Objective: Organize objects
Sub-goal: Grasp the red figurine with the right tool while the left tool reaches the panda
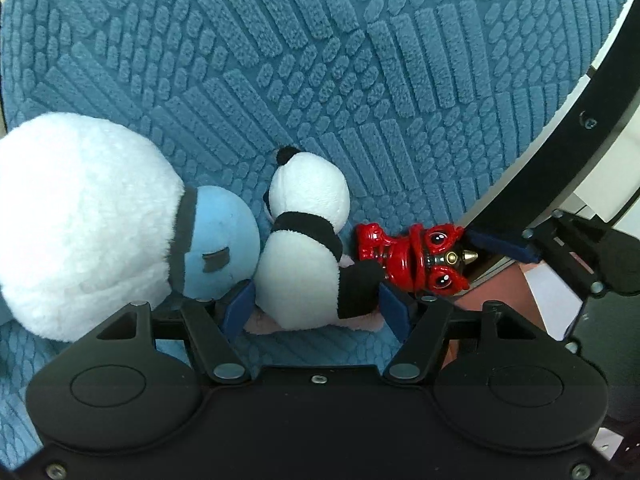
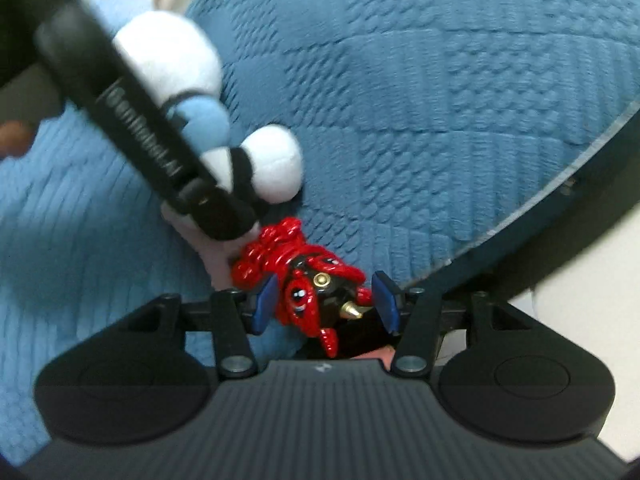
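While both grippers sit low in their frames over a blue textured cushion (image 1: pixel 360 60), the left gripper (image 1: pixel 316 300) has closed halfway onto a soft panda plush (image 1: pixel 308 240) at lower centre, pads pressing its squashy body. The right gripper (image 2: pixel 326 304) straddles a hard, glossy red lion figurine (image 2: pixel 304 276); contact unclear. It looks slippery, best gripped across its head.

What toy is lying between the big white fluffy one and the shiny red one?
The little panda plush lies between the big white plush and the red figurine, in the left wrist view.
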### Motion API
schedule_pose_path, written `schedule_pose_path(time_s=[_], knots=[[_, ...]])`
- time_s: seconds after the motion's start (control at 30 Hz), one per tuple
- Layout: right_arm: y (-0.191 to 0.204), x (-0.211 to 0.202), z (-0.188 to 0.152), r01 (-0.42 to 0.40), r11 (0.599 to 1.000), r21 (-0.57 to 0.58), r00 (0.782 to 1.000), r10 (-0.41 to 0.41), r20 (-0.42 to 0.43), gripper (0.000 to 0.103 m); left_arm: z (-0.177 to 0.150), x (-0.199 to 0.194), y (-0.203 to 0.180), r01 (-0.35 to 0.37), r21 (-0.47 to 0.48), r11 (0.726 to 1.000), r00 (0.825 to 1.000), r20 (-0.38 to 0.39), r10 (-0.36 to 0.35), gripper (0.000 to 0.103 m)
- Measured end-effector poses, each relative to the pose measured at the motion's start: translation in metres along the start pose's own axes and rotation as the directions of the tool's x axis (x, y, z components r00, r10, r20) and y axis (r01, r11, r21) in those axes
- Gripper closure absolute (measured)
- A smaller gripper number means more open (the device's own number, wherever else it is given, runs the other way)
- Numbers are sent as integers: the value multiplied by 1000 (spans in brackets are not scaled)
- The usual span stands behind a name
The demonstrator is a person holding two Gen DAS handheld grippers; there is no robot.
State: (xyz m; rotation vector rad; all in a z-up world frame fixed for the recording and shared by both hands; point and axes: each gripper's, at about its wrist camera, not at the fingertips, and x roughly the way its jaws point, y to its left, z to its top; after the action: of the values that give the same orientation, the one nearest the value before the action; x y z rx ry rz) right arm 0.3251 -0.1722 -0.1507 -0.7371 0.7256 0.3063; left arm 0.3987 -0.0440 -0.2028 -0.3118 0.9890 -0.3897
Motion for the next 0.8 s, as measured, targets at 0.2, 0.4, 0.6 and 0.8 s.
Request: schedule_pose_path(time_s=[0.2,0.4,0.6,0.8], knots=[[15,11,-1,21,992,-128,1000,-22,-7,48,3,9,-2,-7,3,1000,1000,-7,7,39],[30,18,0,66,970,-232,997,-71,-13,42,4,10,-1,-7,-12,1000,1000,-7,7,45],[41,24,-1,96,953,-287,993,-112,-38,41,3,9,-1,-6,-14,1000,1000,-7,6,48],[38,12,0,75,965,-252,994,-91,-53,49,0,0,-6,-10,-11,1000,1000,1,10,49]])
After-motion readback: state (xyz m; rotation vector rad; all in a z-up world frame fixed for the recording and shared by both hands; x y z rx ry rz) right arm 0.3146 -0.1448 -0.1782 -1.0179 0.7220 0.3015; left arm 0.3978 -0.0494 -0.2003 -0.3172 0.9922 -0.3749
